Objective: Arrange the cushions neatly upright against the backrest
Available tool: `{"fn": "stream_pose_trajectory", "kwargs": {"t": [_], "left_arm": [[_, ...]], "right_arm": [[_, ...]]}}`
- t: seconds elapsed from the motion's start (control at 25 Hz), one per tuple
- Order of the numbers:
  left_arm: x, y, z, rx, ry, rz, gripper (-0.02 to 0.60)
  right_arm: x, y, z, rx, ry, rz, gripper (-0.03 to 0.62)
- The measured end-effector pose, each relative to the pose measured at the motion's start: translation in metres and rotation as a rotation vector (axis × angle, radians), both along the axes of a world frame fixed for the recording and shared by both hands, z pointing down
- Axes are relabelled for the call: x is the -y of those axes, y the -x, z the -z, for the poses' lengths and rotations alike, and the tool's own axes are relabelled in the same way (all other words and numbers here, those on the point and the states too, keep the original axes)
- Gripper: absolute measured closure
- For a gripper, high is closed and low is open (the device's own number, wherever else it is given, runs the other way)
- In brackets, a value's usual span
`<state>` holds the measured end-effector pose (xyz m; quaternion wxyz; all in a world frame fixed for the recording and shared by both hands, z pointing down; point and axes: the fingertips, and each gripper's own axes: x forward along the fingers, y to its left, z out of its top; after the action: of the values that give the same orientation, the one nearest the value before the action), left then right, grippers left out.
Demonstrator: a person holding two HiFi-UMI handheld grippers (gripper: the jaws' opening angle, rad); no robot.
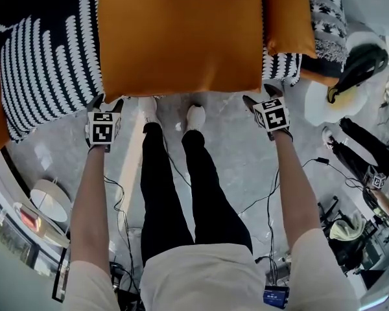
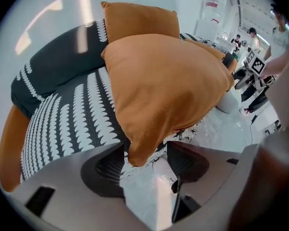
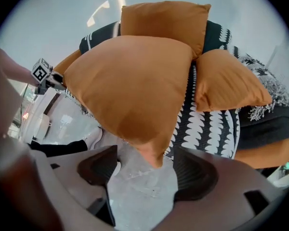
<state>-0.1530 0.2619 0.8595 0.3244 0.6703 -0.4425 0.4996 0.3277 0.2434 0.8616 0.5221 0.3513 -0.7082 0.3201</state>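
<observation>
Now my left tool [image 1: 106, 102] and right tool [image 1: 259, 94] gape (nothing pinched) at near corners of the flat cushion [image 1: 181, 37], long axis left-right.

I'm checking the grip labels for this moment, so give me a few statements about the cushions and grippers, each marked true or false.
1. The left gripper clamps a corner of the large orange cushion. False: its jaws stand apart, and the corner hangs between them unpressed.
2. The right gripper has its jaws apart. True.
3. In the head view, a smaller orange cushion lies at the large one's right. True.
4. The sofa is plain grey. False: its cover is black with a white pattern.
</observation>
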Motion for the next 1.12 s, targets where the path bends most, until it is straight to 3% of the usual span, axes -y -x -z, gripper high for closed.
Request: {"fn": "stream_pose_trajectory", "kwargs": {"t": [0.08,0.12,0.16,0.2,0.36,0.6,1.12], "left_arm": [[-0.002,0.002,-0.002,0.018,-0.004,-0.013,0.301],[-0.001,0.003,-0.001,0.033,-0.013,-0.019,0.335],[0.0,0.005,0.0,0.047,-0.026,-0.021,0.395],[0.003,0.005,0.001,0.053,-0.039,-0.018,0.427],[0.015,-0.008,0.019,0.043,-0.069,0.005,0.491],[0.043,-0.017,0.07,-0.009,-0.11,0.092,0.512],[0.08,-0.034,0.204,-0.072,-0.205,0.167,0.52]], "right_arm": [[-0.001,0.002,-0.009,-0.02,-0.003,0.027,0.246],[0.001,0.003,-0.013,-0.031,-0.013,0.024,0.249],[0.004,0.003,-0.014,-0.039,-0.031,0.014,0.288],[0.008,0.002,-0.013,-0.045,-0.055,0.002,0.407],[0.023,-0.001,0.005,-0.016,-0.115,0.019,0.493],[0.05,-0.003,0.062,0.09,-0.136,0.009,0.522],[0.123,-0.004,0.2,0.199,-0.203,0.026,0.531]]}}
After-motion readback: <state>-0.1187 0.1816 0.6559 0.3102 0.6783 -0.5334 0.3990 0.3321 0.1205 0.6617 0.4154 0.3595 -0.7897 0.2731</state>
